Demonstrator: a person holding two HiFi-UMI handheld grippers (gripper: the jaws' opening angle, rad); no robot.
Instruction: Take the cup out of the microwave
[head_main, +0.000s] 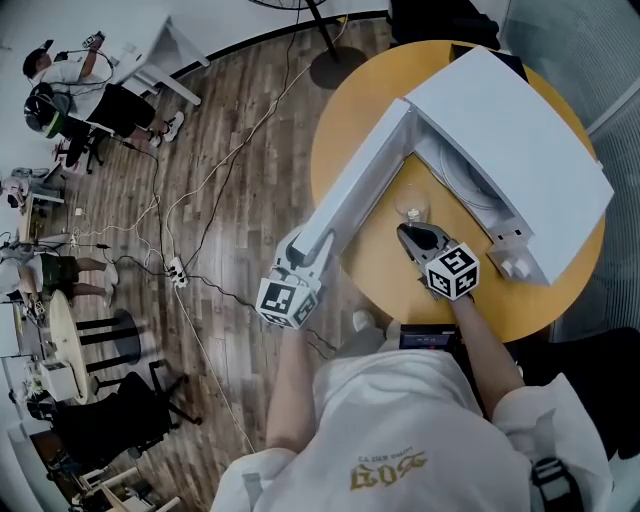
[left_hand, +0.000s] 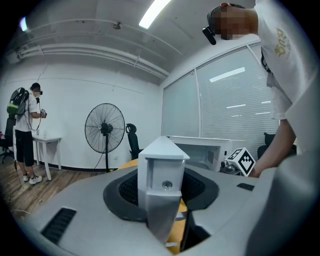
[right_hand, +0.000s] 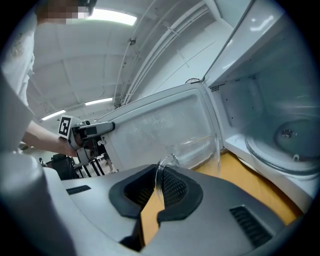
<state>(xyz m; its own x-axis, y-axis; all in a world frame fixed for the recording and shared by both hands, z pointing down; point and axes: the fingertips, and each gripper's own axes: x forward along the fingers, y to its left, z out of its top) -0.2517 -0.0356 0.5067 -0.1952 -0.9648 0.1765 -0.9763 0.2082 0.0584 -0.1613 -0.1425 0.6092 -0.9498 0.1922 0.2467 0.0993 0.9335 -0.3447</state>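
Cup sits just outside the microwave, handle pinched in the right gripper's fingers. Set it level on the worktop (thin glass slips), while the left gripper's fingers clamp the door.

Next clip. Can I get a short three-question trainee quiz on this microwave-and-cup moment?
1. True or false: the microwave has its door standing open.
2. What does the right tool grip? A) the glass cup by its handle B) the turntable C) a power cord
3. Fill in: the left tool is clamped on the door's ____.
Key: 1 true; 2 A; 3 edge.
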